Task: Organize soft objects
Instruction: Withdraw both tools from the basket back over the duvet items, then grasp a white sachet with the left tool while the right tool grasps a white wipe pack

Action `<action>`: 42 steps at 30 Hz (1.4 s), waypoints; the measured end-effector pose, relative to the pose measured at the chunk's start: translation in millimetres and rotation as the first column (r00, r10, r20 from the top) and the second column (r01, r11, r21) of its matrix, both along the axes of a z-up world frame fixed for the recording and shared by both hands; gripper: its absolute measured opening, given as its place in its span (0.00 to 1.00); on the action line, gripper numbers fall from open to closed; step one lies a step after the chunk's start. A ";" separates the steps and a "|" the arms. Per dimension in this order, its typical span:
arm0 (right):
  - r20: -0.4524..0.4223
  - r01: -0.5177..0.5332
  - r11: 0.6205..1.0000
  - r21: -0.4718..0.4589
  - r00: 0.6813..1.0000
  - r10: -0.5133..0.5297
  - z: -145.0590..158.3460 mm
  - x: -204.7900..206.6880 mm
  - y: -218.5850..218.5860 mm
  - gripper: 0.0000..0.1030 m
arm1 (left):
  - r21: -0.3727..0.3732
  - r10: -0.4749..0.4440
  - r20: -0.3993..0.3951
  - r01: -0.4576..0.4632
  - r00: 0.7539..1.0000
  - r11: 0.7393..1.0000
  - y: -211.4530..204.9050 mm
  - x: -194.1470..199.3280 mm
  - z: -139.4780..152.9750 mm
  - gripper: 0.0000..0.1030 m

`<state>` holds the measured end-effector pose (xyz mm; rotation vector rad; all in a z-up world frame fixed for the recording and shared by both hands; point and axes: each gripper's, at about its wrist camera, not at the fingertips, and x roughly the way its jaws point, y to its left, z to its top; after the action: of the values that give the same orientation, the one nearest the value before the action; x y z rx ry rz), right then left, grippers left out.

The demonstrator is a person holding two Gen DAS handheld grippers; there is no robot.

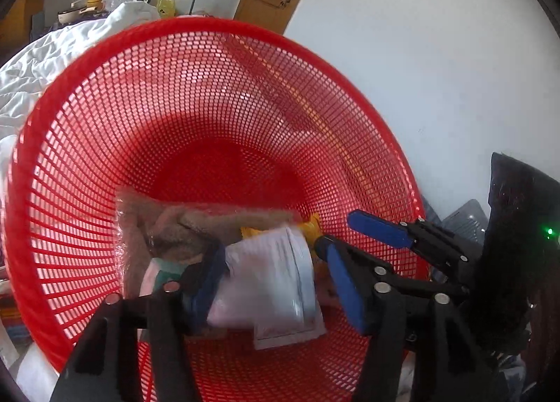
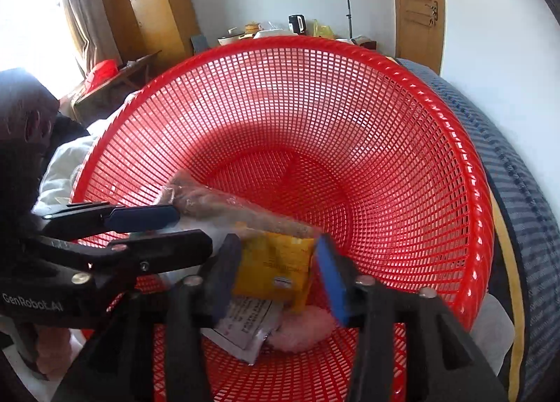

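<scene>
A red mesh basket (image 1: 196, 94) fills both views (image 2: 402, 143). Inside lie a brown fuzzy item in clear wrap (image 1: 196, 223), a white packet (image 1: 269, 283), a yellow packet (image 2: 276, 265) and a pink fluffy item (image 2: 301, 328). My left gripper (image 1: 276, 279) is open, its jaws on either side of the white packet. My right gripper (image 2: 276, 279) is open, its jaws on either side of the yellow packet. The right gripper also shows at the right of the left wrist view (image 1: 381, 230); the left gripper shows at the left of the right wrist view (image 2: 143, 220).
The basket rests on a bed with a white quilt (image 1: 52, 52) and a blue striped cover (image 2: 518, 164). A wooden door (image 2: 416, 6), a wardrobe (image 2: 150, 6) and a cluttered table (image 2: 280, 29) stand behind.
</scene>
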<state>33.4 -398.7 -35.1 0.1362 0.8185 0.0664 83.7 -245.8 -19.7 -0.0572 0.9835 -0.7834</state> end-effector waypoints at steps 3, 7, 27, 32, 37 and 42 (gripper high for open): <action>0.027 0.005 0.999 0.041 1.000 -0.006 9.3 -3.1 -9.4 0.74 | -0.056 0.034 0.054 -0.031 0.998 0.998 14.8 -4.1 15.5 0.75; 0.159 0.013 0.999 0.053 0.987 -0.021 35.4 -22.5 -10.9 0.94 | -0.130 0.150 0.188 -0.127 0.971 0.983 54.8 -21.5 50.7 0.97; 0.233 -0.567 0.818 -0.099 0.786 0.573 82.0 -102.3 192.0 1.00 | -0.107 0.581 0.225 -0.573 0.782 0.812 304.9 -37.7 11.9 0.99; 0.175 -0.604 0.779 -0.166 0.760 0.626 81.7 -71.4 264.6 1.00 | -0.151 0.624 0.130 -0.607 0.771 0.780 333.7 -29.1 -6.7 0.99; 0.214 -0.582 0.771 -0.257 0.744 0.633 83.7 -23.7 320.6 1.00 | -0.068 0.654 0.215 -0.657 0.725 0.750 347.0 -31.6 -9.2 0.96; 0.146 -0.530 0.847 0.034 0.841 0.521 40.0 41.3 296.1 0.88 | -0.035 0.654 0.126 -0.655 0.746 0.754 354.3 -17.8 -32.0 0.94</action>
<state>74.7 -102.6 4.9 -0.0300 0.7019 0.6233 65.9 108.5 -51.6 -0.3250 0.7616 -0.1200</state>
